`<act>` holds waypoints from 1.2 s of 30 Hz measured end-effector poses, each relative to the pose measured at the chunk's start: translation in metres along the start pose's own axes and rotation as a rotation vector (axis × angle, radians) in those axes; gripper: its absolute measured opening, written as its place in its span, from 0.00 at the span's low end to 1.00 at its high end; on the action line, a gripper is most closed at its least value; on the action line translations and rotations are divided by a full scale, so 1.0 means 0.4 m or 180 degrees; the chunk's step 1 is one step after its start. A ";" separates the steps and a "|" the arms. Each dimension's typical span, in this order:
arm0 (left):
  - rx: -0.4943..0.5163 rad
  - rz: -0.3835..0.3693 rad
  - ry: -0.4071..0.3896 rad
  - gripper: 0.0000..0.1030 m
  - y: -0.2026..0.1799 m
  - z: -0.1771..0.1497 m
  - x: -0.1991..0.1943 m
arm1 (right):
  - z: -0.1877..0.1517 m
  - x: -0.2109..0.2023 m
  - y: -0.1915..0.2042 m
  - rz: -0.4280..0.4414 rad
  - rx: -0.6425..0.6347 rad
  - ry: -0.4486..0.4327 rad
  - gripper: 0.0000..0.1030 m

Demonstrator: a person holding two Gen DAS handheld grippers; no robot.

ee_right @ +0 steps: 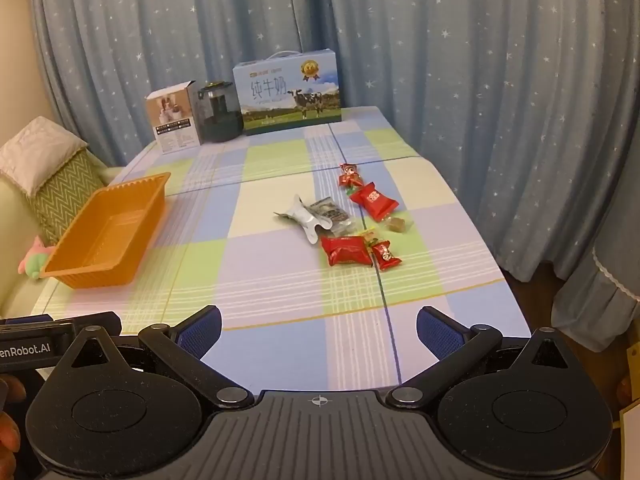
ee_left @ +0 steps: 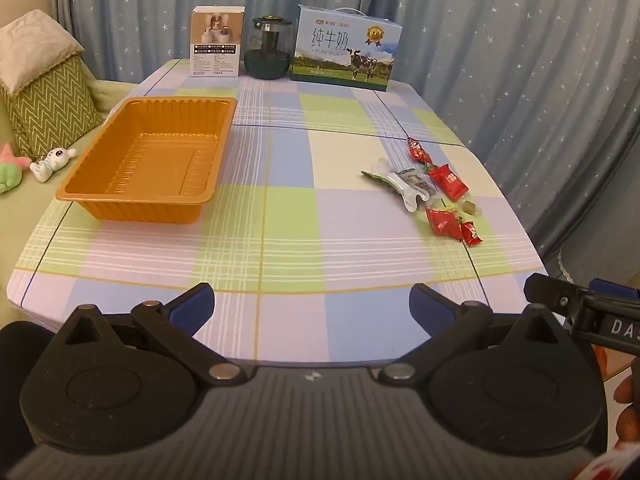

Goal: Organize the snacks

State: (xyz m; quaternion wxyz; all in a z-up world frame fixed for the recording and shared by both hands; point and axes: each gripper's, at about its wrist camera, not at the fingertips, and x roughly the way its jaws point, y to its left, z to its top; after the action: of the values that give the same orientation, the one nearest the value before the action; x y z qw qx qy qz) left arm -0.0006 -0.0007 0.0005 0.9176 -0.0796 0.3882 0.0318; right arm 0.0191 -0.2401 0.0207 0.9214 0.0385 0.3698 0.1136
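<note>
An orange plastic tray (ee_left: 148,160) (ee_right: 108,232) lies on the left of the checked table, with nothing in it. On the right lies a loose cluster of snacks: red wrapped candies (ee_left: 448,180) (ee_right: 374,200), a silver-white packet (ee_left: 404,184) (ee_right: 308,218), a small brown sweet (ee_left: 470,209) (ee_right: 396,225) and a bigger red packet (ee_right: 346,250) (ee_left: 444,222). My left gripper (ee_left: 312,308) hovers over the table's near edge, open, nothing between its blue pads. My right gripper (ee_right: 320,332) is likewise open and holds nothing, short of the snacks.
At the table's far end stand a white product box (ee_left: 216,42), a dark glass jar (ee_left: 268,50) and a milk carton case (ee_left: 346,50). Cushions (ee_left: 40,84) and small toys (ee_left: 48,162) lie on the sofa to the left. Star-patterned curtains hang behind and to the right.
</note>
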 end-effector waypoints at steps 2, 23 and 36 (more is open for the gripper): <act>0.0021 0.0006 -0.0024 1.00 -0.003 -0.002 -0.005 | 0.001 -0.001 0.001 -0.0006 -0.0005 -0.0005 1.00; -0.0030 -0.0039 0.0007 1.00 -0.008 0.007 -0.005 | 0.003 -0.002 0.002 -0.0010 -0.0008 -0.0020 1.00; -0.0026 -0.0032 -0.0002 1.00 -0.009 0.012 -0.008 | -0.003 -0.001 -0.002 -0.0015 -0.0009 -0.0022 1.00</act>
State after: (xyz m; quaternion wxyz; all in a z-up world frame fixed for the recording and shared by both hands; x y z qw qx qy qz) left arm 0.0007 -0.0034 0.0065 0.9176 -0.0852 0.3873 0.0288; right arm 0.0182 -0.2411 0.0201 0.9229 0.0368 0.3665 0.1118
